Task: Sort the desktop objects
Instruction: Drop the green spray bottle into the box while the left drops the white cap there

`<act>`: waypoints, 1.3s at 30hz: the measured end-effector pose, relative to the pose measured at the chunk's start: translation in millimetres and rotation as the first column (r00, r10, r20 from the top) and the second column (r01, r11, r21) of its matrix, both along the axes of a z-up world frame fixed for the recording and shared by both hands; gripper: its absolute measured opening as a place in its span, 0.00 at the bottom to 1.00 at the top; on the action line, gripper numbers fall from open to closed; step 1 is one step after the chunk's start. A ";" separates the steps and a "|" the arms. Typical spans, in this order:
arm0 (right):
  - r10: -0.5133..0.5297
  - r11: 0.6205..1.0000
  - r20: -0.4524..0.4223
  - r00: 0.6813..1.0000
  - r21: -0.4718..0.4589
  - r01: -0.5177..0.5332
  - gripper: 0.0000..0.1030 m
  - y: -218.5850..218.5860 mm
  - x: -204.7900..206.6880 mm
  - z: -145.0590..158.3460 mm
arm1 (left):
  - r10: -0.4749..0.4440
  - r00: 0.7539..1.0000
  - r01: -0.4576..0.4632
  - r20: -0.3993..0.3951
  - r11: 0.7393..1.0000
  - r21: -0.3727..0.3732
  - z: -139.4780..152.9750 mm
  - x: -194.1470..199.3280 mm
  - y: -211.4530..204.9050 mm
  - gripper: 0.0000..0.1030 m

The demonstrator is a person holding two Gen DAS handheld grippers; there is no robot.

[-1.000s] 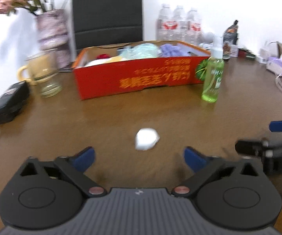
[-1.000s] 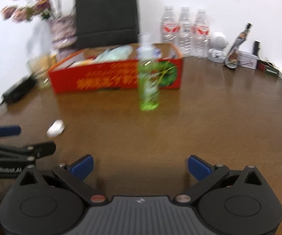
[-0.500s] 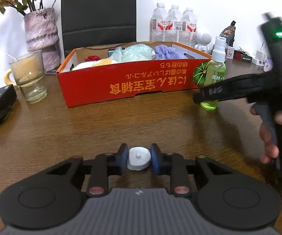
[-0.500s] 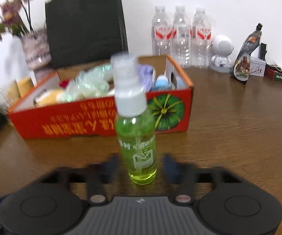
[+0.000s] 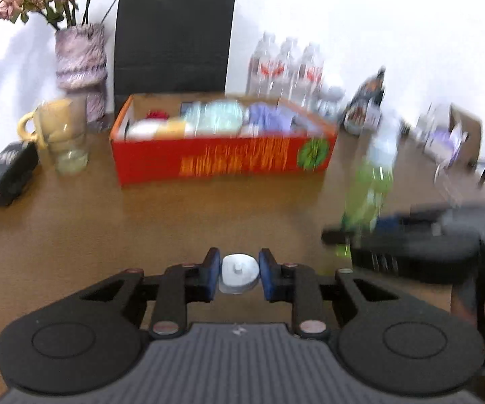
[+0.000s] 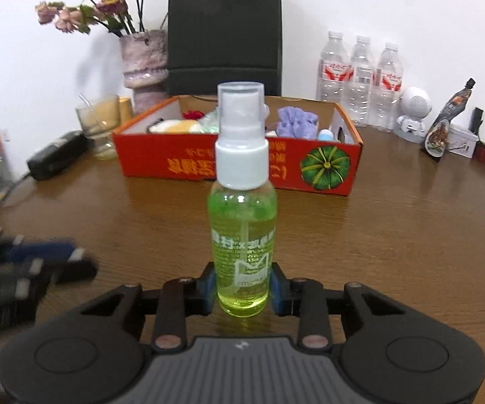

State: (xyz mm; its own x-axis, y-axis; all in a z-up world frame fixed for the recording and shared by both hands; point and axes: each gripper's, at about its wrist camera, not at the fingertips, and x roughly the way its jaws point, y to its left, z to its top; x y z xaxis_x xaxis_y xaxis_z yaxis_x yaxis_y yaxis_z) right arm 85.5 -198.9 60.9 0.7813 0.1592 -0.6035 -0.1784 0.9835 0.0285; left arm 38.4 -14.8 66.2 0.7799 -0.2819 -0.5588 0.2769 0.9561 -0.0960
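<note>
My left gripper (image 5: 238, 274) is shut on a small white round object (image 5: 239, 271) and holds it above the brown table. My right gripper (image 6: 243, 286) is shut on the lower part of an upright green spray bottle (image 6: 242, 222) with a white cap. The bottle also shows blurred at the right in the left wrist view (image 5: 367, 198). The red cardboard box (image 6: 326, 168) with several items inside stands at the back of the table; it also shows in the left wrist view (image 5: 222, 158). The left gripper appears blurred at the left edge of the right wrist view (image 6: 23, 269).
A glass mug (image 5: 64, 134), a black power adapter (image 5: 6, 175) and a vase of flowers (image 5: 80, 67) stand at the back left. A black bag (image 6: 223, 33) is behind the box. Three water bottles (image 6: 360, 77), a white figurine (image 6: 414, 111) and small items line the back right.
My right gripper has closed on the green spray bottle. My left gripper has lifted with the white object still held. Both views have shifted.
</note>
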 end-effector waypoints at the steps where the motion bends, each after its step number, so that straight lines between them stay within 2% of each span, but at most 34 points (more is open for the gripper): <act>1: 0.008 1.000 0.003 1.000 0.007 -0.008 0.29 -1.4 0.9 9.2 | -0.005 1.000 0.006 0.020 1.000 -0.012 13.9 9.8 2.4 0.25; 4: 0.030 0.999 0.008 1.000 0.028 -0.030 0.29 -5.8 9.0 37.6 | -0.006 0.997 0.006 0.076 1.000 0.007 53.8 52.4 3.5 0.25; 7: 0.035 0.999 -0.020 0.999 0.038 -0.034 0.29 -11.0 63.2 68.9 | -0.001 0.997 -0.001 0.072 1.000 0.025 80.1 104.6 -0.4 0.25; 10: 0.040 0.999 -0.127 0.991 0.008 -0.040 0.29 -10.8 131.3 81.9 | 0.003 1.000 -0.003 0.013 1.000 0.003 93.9 159.2 -4.0 0.25; 14: 0.016 0.999 -0.299 0.954 -0.043 -0.030 0.29 -7.3 208.3 70.8 | 0.025 0.996 -0.024 -0.087 1.000 0.013 86.0 225.7 -17.0 0.25; 18: -0.009 0.999 -0.482 0.876 -0.037 -0.010 0.30 -10.7 260.2 41.2 | 0.054 0.979 -0.047 -0.198 0.998 0.042 59.7 272.3 -29.1 0.26; 19: -0.021 0.999 -0.504 0.864 -0.035 0.004 0.35 -12.3 267.4 36.3 | 0.063 0.972 -0.056 -0.228 0.998 0.040 52.2 282.7 -30.3 0.32; 20: -0.034 0.999 -0.516 0.856 -0.039 0.016 0.47 -13.6 273.4 32.7 | 0.073 0.965 -0.064 -0.253 0.997 0.043 45.8 291.3 -30.9 0.40; 21: -0.047 0.998 -0.506 0.861 -0.054 0.023 0.55 -13.9 276.4 32.1 | 0.083 0.960 -0.071 -0.269 0.996 0.054 41.1 297.3 -30.5 0.59; 22: -0.057 0.997 -0.494 0.868 -0.072 0.024 0.70 -13.2 277.5 32.1 | 0.094 0.957 -0.079 -0.276 0.995 0.066 36.5 300.6 -29.8 0.73; 23: -0.058 0.996 -0.488 0.871 -0.083 0.020 0.75 -12.1 277.1 31.7 | 0.109 0.954 -0.089 -0.279 0.993 0.083 32.9 301.5 -28.0 0.79; 25: -0.061 0.996 -0.497 0.865 -0.087 0.020 0.75 -13.2 280.2 31.2 | 0.148 0.939 -0.117 -0.311 0.986 0.116 27.8 308.8 -22.7 0.93; 27: -0.067 0.996 -0.510 0.858 -0.080 0.030 0.76 -16.1 282.3 30.9 | 0.173 0.910 -0.140 -0.377 0.984 0.113 23.9 318.3 -14.9 1.00; 29: -0.078 0.996 -0.520 0.851 -0.067 0.050 0.76 -20.0 282.6 32.2 | 0.158 0.871 -0.145 -0.465 0.987 0.063 22.4 325.9 -3.2 1.00; 31: -0.081 0.997 -0.525 0.847 -0.050 0.064 0.76 -23.5 280.2 34.3 | 0.138 0.852 -0.140 -0.506 0.990 0.035 24.6 325.6 6.3 1.00; 36: -0.075 0.996 -0.533 0.843 0.000 0.088 0.77 -22.1 262.6 45.2 | 0.159 0.870 -0.125 -0.467 0.987 0.103 45.4 301.1 3.8 1.00; 39: -0.068 0.997 -0.524 0.849 -0.006 0.076 0.78 -15.0 247.5 57.1 | 0.152 0.876 -0.112 -0.458 0.987 0.114 60.3 284.9 -1.4 1.00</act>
